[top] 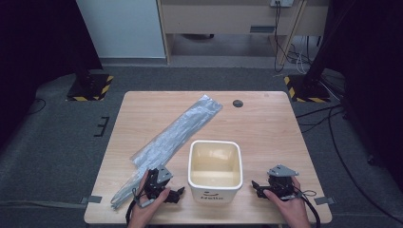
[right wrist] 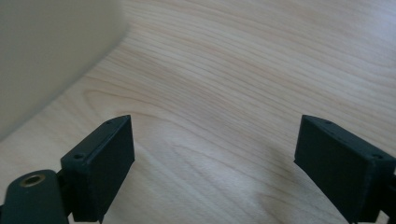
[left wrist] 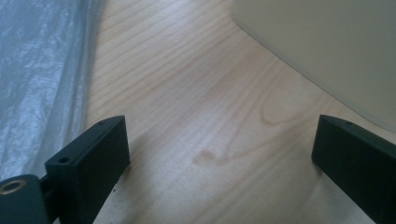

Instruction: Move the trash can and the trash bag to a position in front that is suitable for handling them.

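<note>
A white square bin (top: 215, 172) with a cream inside stands near the table's front edge, empty as far as I see. A long clear plastic bag (top: 173, 136) lies diagonally to its left, running from the back middle toward the front left corner. My left gripper (top: 178, 194) rests on the table just left of the bin, open with only bare wood between its jaws; the bag (left wrist: 37, 74) lies at its left and the bin wall (left wrist: 327, 51) at its right. My right gripper (top: 255, 188) sits right of the bin, open too, the bin wall (right wrist: 42, 56) at its left.
The wooden table (top: 266, 128) has a dark round grommet (top: 237, 103) near its back edge. Grey tape tabs (top: 93, 199) mark the front corners. Beyond the table are carpet, two stand bases with yellow-black stripes (top: 90, 88) and loose cables (top: 328, 118).
</note>
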`<state>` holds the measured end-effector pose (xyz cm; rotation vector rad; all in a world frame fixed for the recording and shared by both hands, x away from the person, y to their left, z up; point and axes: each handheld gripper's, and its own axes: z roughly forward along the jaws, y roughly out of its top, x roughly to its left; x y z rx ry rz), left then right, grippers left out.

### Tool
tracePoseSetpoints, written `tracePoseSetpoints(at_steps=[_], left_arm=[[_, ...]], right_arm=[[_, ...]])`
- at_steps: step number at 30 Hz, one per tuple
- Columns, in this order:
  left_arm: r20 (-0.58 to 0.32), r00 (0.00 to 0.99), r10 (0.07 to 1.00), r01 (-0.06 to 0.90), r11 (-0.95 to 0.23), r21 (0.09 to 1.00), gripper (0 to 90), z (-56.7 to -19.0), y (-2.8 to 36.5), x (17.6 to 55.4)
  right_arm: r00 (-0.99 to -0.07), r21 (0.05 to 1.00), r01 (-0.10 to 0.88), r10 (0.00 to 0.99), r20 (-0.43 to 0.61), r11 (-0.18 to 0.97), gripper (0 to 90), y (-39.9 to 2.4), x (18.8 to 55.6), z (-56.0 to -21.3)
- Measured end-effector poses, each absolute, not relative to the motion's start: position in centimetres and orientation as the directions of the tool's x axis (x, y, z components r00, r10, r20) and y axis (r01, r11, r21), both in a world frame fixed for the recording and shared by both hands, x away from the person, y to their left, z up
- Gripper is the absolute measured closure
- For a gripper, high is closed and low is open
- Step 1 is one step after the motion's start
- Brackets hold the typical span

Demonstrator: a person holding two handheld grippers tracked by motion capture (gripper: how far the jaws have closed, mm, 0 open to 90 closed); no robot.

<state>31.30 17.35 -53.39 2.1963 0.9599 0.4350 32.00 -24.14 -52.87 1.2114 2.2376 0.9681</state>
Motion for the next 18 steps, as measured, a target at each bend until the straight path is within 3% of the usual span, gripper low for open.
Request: tracePoseSetpoints(at_steps=[9,12,18], left_arm=[[0.015,0.699,0.715,0.435,-0.441,0.785,5.8,-51.1,15.7,29.1],[0.03,0.726,0.687,0.405,-0.462,0.789,7.8,-51.0,14.5,28.6],[0.017,0.744,0.668,0.409,-0.475,0.78,14.2,-50.9,13.6,28.1]], right_arm=[[-0.596,0.784,0.481,0.803,-0.036,0.392,18.3,-23.2,31.1,-51.9],[-0.66,0.806,0.437,0.751,-0.014,0.399,23.1,-22.6,30.3,-51.2],[-0.72,0.808,0.403,0.694,-0.009,0.429,24.5,-21.9,30.0,-51.3]])
